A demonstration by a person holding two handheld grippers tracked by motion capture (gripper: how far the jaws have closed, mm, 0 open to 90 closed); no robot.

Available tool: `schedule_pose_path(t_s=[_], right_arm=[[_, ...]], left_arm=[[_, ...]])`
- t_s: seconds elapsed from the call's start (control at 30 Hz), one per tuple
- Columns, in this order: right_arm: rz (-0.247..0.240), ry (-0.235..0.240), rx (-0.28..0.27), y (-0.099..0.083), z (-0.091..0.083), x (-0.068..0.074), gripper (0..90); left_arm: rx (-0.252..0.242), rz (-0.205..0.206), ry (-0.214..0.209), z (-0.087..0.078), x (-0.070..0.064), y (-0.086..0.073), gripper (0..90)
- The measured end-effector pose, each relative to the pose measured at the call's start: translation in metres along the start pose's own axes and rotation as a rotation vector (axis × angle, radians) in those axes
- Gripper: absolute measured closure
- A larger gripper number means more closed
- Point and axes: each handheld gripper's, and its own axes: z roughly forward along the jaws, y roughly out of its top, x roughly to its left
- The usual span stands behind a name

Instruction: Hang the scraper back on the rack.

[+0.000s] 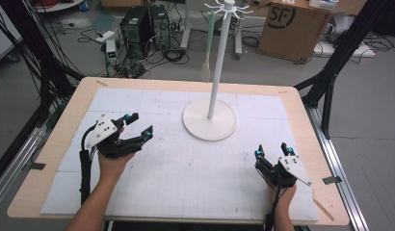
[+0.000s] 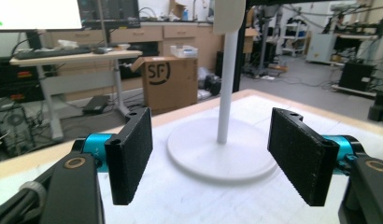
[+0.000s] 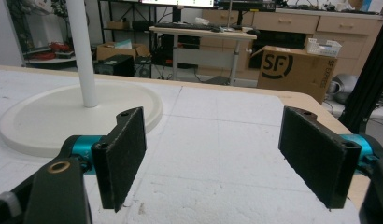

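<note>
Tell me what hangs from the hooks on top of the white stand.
A long spatula with a pale green handle and a beige blade hangs from a hook on the stand. The other hooks look bare; the picture's top edge cuts off the very top.

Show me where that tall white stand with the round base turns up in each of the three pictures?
High view: the tall white stand with a round base stands at the table's far middle, between the two grippers.
Left gripper view: its pole and base sit centred between the open jaws.
Right gripper view: it is at upper left, beyond the left-hand jaw.
Shared landmark: the brown cardboard box marked SF on the floor beyond the table.
</note>
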Motion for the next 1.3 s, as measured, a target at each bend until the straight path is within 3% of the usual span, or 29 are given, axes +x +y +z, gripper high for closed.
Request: schedule_pose_path(t_s=[0.43,0.63,0.8,0.9,1.1,1.3], right_arm=[[0.007,0.011,-0.006,0.000,-0.001,-0.001,20.3],[0.008,0.010,-0.008,0.000,-0.001,-0.001,20.3],[0.008,0.011,-0.007,0.000,-0.001,-0.001,20.3],[0.009,0.010,-0.006,0.000,-0.001,-0.001,20.3],[0.005,0.011,-0.007,0.000,-0.001,-0.001,20.3],[0.010,0.012,-0.009,0.000,0.000,-0.001,20.3]], left_arm=[[-0.032,-0.041,0.104,-0.034,0.005,-0.042,30.9],[-0.015,-0.007,0.180,-0.039,0.001,-0.058,30.7],[-0.009,-0.067,0.205,-0.043,0.002,-0.064,32.1],[0.001,-0.058,0.259,-0.044,0.002,-0.064,32.4],[-0.009,-0.067,0.280,-0.043,0.004,-0.065,30.6],[-0.012,-0.071,0.263,-0.043,0.004,-0.066,29.8]])
